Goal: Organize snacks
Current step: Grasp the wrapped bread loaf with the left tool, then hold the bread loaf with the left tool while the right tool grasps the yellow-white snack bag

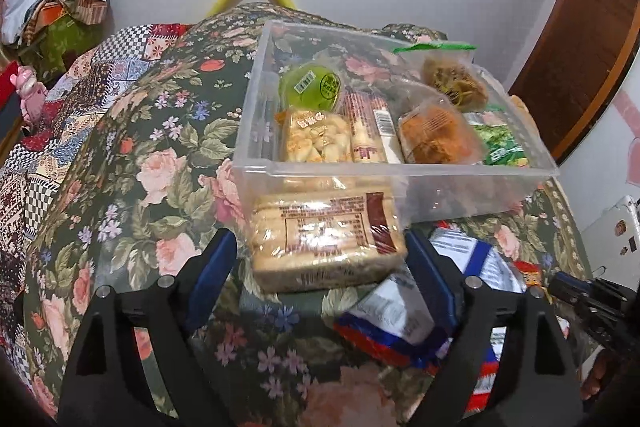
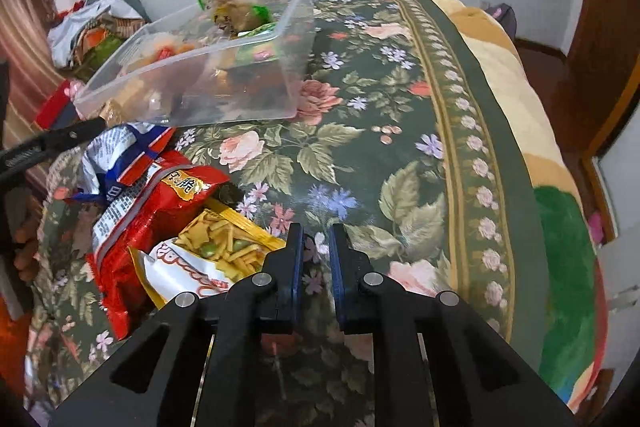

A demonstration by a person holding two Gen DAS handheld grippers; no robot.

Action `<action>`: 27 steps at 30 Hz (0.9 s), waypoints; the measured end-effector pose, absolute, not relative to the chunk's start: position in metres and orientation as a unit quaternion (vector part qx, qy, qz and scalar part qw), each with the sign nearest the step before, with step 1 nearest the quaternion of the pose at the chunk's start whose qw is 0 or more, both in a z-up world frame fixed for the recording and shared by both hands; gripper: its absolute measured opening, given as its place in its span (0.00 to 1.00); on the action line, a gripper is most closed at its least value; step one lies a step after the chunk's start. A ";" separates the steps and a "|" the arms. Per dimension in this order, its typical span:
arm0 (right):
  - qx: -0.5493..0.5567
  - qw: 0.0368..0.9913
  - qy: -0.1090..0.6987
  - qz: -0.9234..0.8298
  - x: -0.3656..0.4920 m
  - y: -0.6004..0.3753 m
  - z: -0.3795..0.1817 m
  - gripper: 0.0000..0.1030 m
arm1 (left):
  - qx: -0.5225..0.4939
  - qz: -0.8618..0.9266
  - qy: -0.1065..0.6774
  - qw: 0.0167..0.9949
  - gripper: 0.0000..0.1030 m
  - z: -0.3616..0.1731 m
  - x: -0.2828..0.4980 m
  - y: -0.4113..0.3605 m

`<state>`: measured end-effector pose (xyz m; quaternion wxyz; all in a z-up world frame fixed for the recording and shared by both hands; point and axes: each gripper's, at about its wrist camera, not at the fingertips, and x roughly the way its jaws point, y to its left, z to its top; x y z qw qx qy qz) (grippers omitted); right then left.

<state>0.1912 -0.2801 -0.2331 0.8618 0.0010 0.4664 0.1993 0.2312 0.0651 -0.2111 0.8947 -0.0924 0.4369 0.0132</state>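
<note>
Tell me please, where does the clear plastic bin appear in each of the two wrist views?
Left wrist: the clear plastic bin sits at centre right, above the open left gripper.
Right wrist: the bin is at upper left, tilted.
Shared landmark: the green-topped snack bag in its far corner.

Clear plastic bin [image 1: 400, 171]; glossy wrappers [image 2: 152, 211] — cloth bedspread [image 2: 360, 167].

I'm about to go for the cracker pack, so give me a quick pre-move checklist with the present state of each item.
1. Left hand-held gripper open around the cracker pack: ok.
2. Pads pressing the pack: not ok, gaps show on both sides.
3. Clear bin has free room: cannot tell.
4. Right hand-held gripper shut and empty: ok.
5. Yellow snack bag and red bag not yet binned: not ok.
</note>
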 end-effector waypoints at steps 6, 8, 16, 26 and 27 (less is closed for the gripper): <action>0.029 0.860 0.462 0.216 0.185 -0.285 -0.218 0.45 | -0.087 0.018 0.450 0.888 0.84 -0.226 0.249 0.064; 0.028 0.861 0.457 0.222 0.184 -0.281 -0.214 0.55 | -0.091 0.018 0.446 0.890 0.84 -0.227 0.250 0.065; 0.031 0.847 0.459 0.265 0.176 -0.262 -0.211 0.74 | -0.066 0.013 0.425 0.903 0.75 -0.219 0.224 0.060; -0.011 0.845 0.470 0.253 0.175 -0.245 -0.230 0.80 | -0.081 0.007 0.401 0.912 0.75 -0.190 0.181 0.073; -0.010 0.844 0.472 0.252 0.177 -0.245 -0.232 0.77 | -0.077 0.006 0.400 0.913 0.75 -0.187 0.176 0.073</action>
